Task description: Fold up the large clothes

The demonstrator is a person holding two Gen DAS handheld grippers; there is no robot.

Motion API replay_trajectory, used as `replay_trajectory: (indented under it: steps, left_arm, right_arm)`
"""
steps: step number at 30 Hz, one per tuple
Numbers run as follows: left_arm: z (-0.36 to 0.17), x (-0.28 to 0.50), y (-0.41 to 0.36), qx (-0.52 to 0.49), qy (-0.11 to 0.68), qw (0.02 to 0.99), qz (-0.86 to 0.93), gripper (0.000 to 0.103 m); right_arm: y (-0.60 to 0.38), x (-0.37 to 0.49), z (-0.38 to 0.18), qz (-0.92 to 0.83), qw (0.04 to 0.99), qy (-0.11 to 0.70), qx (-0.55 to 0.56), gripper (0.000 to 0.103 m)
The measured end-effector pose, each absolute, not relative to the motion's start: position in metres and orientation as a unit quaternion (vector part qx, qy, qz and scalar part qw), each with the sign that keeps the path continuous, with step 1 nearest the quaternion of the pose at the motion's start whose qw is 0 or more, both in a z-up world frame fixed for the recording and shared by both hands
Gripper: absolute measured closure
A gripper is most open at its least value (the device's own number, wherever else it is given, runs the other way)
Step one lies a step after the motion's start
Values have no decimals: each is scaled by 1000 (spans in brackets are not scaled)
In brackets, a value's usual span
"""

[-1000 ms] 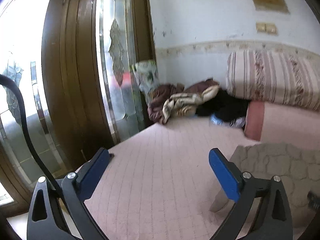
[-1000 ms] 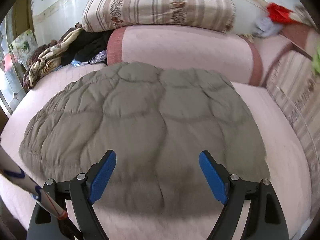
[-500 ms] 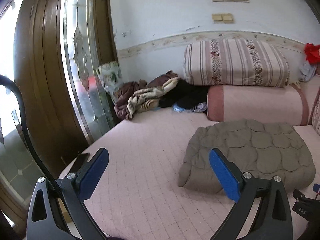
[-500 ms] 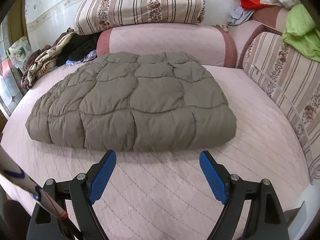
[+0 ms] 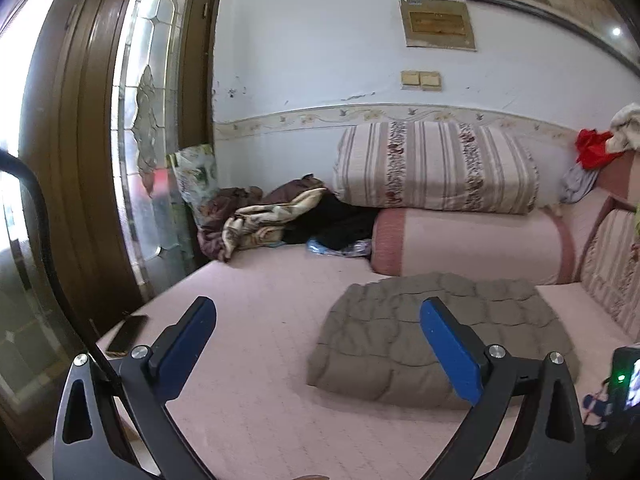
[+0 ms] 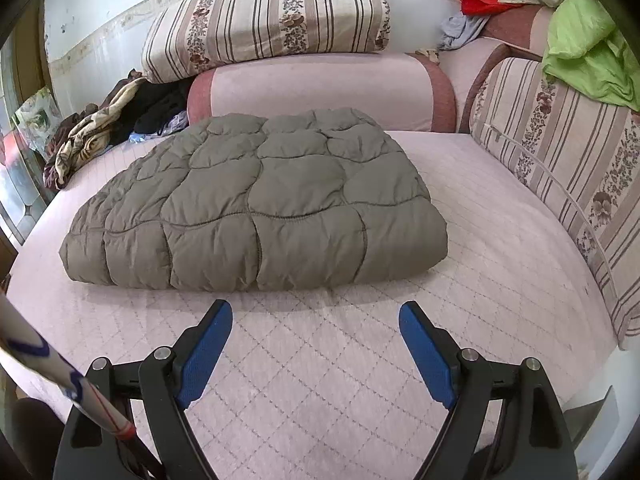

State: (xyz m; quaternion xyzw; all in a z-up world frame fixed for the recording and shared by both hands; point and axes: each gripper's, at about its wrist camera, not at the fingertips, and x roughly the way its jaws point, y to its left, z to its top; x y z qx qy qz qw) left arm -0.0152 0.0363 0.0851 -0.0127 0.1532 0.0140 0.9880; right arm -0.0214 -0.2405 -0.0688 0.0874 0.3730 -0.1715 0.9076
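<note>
olive quilted jacket point(image 6: 256, 204) lies folded into a thick slab on the pink bed cover point(image 6: 320, 380), at twelve o'clock from the right gripper point(image 6: 316, 344), whose jaws stand wide apart and empty. the left gripper point(image 5: 320, 344) is likewise spread and holds nothing, with the bundle at two o'clock. likely trouble: the puffy filling could spring the fold open, or a careless nudge could shove it askew.

This was a home's sitting room: a pink-covered sofa bed point(image 6: 500, 240) with striped cushions point(image 6: 264, 24), strewn clothes point(image 5: 272, 216), and a wooden glazed door point(image 5: 148, 128).
</note>
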Motion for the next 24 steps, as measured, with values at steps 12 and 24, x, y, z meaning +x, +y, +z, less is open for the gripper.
replay_trajectory:
  steps: [12,24]
  left_arm:
    - [79,-15,34,-55,189,979,-55,1]
    - [56,-6,9,-27,261,960,-96,1]
  right_arm:
    - [-229,-31,-56,-164,918,354,74,15]
    - [-225,-35,-56,-165,919,353,62,15]
